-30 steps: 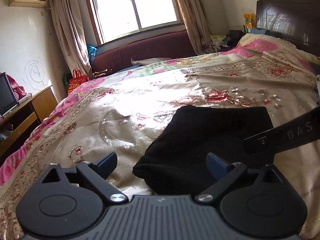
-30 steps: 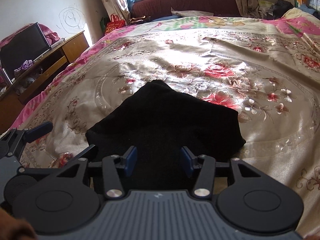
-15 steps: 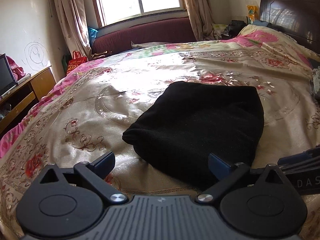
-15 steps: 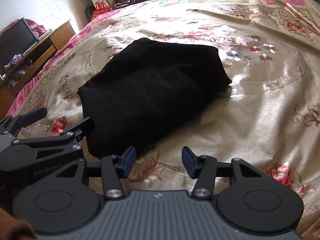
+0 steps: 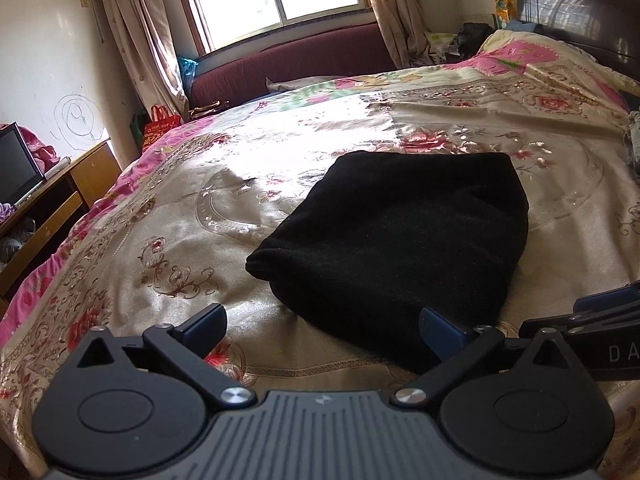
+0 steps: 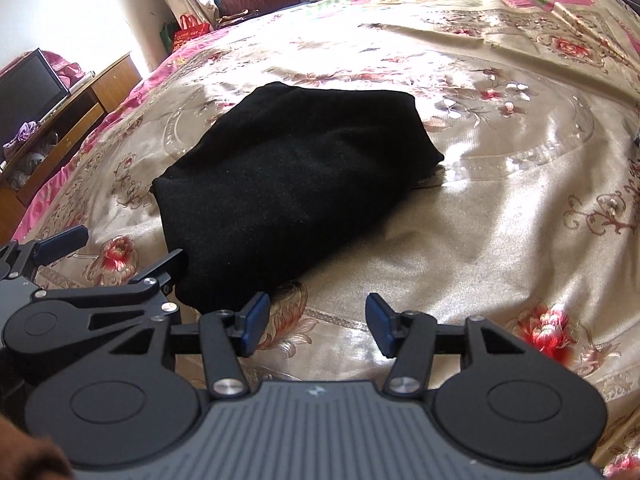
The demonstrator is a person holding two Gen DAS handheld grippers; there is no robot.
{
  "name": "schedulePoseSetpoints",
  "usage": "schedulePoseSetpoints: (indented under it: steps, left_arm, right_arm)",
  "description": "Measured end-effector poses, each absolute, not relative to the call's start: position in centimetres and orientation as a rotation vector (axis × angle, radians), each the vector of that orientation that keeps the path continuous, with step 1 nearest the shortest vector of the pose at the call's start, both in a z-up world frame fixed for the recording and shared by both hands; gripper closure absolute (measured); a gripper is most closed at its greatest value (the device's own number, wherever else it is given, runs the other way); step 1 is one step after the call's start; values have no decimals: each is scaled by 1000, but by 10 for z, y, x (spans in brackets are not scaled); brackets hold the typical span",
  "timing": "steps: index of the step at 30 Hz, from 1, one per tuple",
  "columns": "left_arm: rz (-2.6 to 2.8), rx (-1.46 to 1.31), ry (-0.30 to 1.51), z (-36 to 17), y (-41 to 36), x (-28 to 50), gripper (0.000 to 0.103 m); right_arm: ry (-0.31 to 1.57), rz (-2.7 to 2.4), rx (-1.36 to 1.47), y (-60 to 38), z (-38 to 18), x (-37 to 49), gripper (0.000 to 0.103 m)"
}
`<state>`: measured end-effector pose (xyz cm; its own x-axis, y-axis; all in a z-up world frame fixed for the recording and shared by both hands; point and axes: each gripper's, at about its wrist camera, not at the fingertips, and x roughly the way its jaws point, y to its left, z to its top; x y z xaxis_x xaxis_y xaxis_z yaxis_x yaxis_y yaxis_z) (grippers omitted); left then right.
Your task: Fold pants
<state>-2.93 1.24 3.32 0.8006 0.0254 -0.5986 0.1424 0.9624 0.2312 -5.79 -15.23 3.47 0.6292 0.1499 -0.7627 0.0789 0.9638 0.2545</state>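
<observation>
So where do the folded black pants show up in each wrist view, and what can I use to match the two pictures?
Left wrist view: the black pants lie right of centre on the floral bedspread, their near edge by the left gripper's right-hand finger.
Right wrist view: the black pants lie left of centre, ahead of the right gripper.
Shared landmark: the red bag on the floor past the bed.

The right gripper bears the letters "DA", cut off.
</observation>
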Motion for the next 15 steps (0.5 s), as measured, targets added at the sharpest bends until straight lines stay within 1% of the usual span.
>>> schedulePoseSetpoints:
  steps: [15]
  left_arm:
    - [-57, 248, 656, 32, 14, -27, 0]
  right_arm:
    - [907, 39, 272, -149, 32, -57, 49]
